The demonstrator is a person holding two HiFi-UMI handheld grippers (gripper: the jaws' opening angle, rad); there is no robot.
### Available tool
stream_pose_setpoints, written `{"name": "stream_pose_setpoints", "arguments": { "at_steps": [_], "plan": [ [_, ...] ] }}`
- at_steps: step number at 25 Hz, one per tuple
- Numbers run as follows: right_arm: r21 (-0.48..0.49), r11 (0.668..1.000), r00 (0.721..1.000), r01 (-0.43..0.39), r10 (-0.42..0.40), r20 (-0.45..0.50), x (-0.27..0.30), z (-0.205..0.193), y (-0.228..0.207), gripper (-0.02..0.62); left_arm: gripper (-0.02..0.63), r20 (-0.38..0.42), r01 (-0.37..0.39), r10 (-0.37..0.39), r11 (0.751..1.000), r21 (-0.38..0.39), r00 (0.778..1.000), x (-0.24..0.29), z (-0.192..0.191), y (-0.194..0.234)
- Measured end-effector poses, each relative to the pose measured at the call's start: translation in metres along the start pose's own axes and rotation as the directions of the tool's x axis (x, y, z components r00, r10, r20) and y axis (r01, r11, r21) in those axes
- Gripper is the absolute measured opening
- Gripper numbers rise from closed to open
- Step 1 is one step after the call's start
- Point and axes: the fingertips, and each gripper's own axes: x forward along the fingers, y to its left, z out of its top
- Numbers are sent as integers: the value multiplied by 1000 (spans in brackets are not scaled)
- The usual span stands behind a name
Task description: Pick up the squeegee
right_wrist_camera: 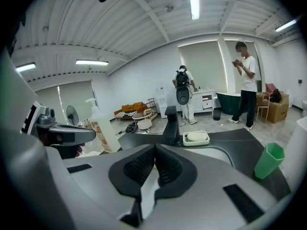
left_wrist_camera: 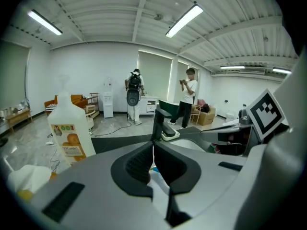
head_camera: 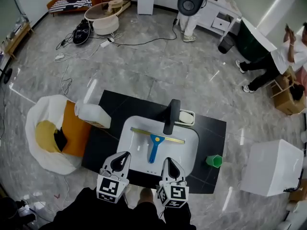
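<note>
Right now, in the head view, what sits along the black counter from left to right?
White bottle → squeegee, lying in the white sink → green cup.

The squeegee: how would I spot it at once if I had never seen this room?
Find the black counter standing on the grey floor, and the white sink set into it. The squeegee lies flat in that basin, just in front of the black faucet. It is the only T-shaped thing there, with a blue handle and a long yellowish blade.
</note>
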Motion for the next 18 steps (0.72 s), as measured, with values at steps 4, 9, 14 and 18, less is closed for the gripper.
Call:
{"name": "stream_pose_setpoints", "arguments": {
  "at_steps": [4, 9, 14, 18],
  "plan": [
    [12, 999, 997, -48, 49, -64, 32, -23, -7, 15, 26, -35, -43, 42, 999, -32, 998, 26, -17, 12],
    [24, 996, 988, -83, 85, -126, 63, -47, -15, 15, 26, -80, -68, 63, 996, -66, 995, 48, -40, 20],
    [36, 994, 977, -101, 106, -184, 92, -71, -20, 15, 26, -119, -98, 87, 991, -94, 989, 67, -63, 33],
    [45, 994, 967, -105, 112, -230, 112, -90, -26, 15, 27, -144, -113, 97, 987, -111, 985, 81, -77, 42]
  ]
}}
